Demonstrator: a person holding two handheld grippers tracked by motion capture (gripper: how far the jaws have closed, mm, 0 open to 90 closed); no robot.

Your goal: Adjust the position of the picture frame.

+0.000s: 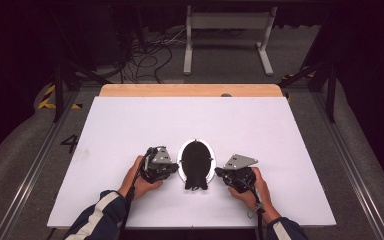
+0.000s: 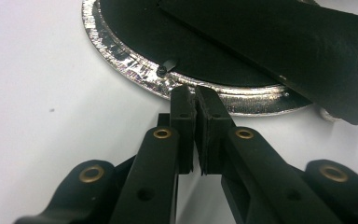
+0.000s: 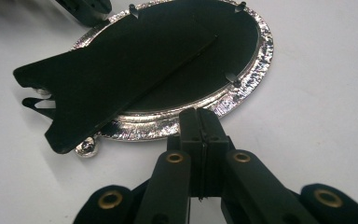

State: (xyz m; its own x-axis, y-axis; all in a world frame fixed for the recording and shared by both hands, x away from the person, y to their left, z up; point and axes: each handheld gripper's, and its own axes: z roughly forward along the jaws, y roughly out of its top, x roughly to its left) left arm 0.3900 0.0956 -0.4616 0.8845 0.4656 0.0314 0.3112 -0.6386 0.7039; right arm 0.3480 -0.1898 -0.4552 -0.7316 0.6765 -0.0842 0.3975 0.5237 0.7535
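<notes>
Item: oval picture frame [image 1: 196, 163], lying face down, black backing up, silver rim showing round the edge.
Location: on the white table [image 1: 130, 125], near the person's edge, roughly mid-width, directly between the two grippers.
Rim: bright, hammered-looking metal [image 2: 121, 56]; small foot knob at the lower end [image 3: 87, 147].
Backing: black board held by small dark turn clips [image 2: 167, 66] at the rim.
Stand: black easel leg [image 3: 102, 88], hinged on the backing, slanting across it and overhanging the rim at the foot end.
Left gripper [image 1: 172, 167]: just left of the frame, held in the left hand [image 1: 139, 180]; jaws all but closed, a thin slit left between the pads [image 2: 183, 116]; nothing gripped; tips at the outer edge of the rim, contact not clear.
Right gripper [image 1: 219, 172]: just right of the frame, held in the right hand [image 1: 252, 190]; jaws fully closed pad to pad, nothing between them; tips at the rim's edge in the right gripper view.
Surroundings: wooden strip [image 1: 190, 90] along the table's far edge; white stand [image 1: 227, 37] and cables [image 1: 150, 55] on the floor beyond.
</notes>
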